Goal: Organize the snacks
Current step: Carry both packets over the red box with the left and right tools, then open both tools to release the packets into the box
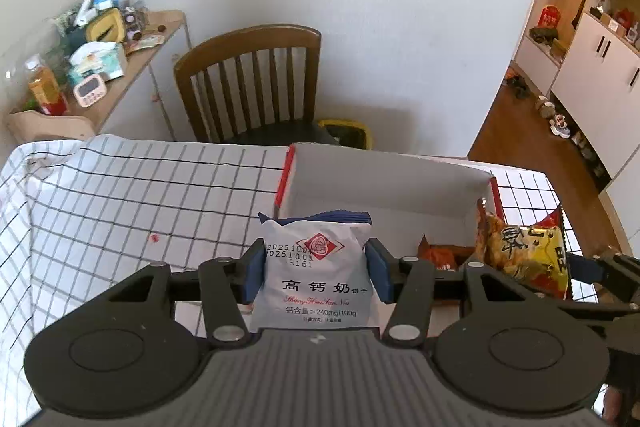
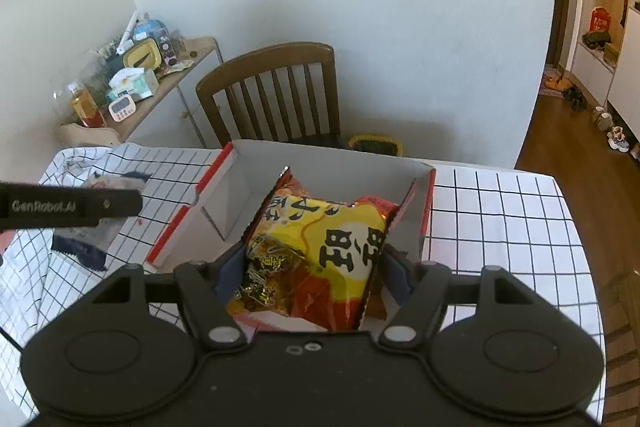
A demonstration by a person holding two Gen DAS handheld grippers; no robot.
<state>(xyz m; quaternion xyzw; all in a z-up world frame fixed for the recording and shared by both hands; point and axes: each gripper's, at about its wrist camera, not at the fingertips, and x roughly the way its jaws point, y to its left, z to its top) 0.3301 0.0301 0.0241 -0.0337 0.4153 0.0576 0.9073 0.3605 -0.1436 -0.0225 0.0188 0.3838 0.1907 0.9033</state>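
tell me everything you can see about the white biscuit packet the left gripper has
The biscuit packet is a puffy white plastic pouch with a dark blue crimped top edge, a red diamond logo, printed dates and black Chinese lettering. It stands upright, clamped at its sides between the left gripper's blue pads, held above the checked tablecloth beside the open box.

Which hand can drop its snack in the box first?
Probably the right. The right gripper holds the yellow bag already over the box; the left gripper holds its white packet beside it.
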